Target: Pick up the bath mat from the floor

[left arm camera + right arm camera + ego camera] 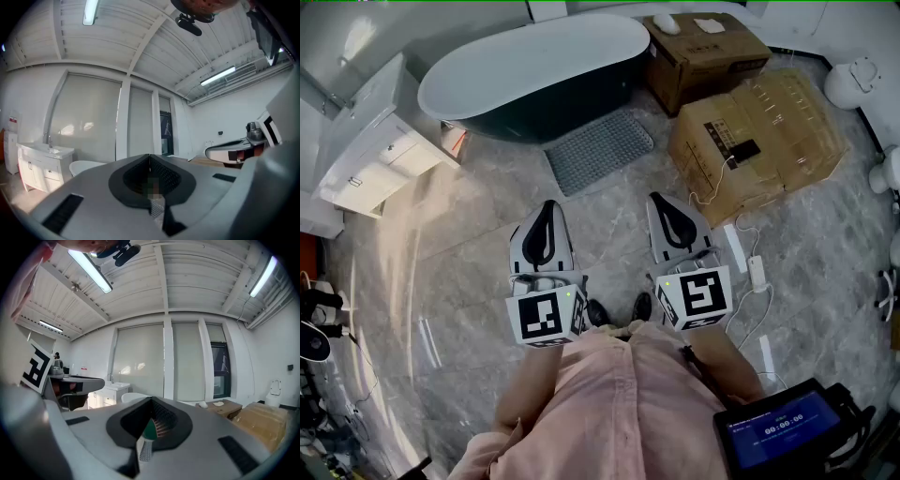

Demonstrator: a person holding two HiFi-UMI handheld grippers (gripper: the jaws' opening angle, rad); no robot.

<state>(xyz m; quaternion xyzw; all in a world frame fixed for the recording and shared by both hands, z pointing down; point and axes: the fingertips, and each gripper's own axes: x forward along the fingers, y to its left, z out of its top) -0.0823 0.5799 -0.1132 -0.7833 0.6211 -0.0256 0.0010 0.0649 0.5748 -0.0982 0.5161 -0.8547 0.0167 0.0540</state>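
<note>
A grey textured bath mat [598,149] lies flat on the marble floor in front of the dark bathtub [534,77]. My left gripper [547,208] and right gripper [661,201] are held level side by side well short of the mat, both shut with nothing between the jaws. In the left gripper view my left gripper [150,156] points at the far wall, with the tub's rim [86,165] just showing. In the right gripper view my right gripper [151,399] also points at the windows.
A white vanity cabinet [380,155] stands left of the tub. Two cardboard boxes [757,131] sit at the right, with cables and a white power strip [757,273] on the floor. A toilet [855,82] is far right. My shoes [619,309] stand below the grippers.
</note>
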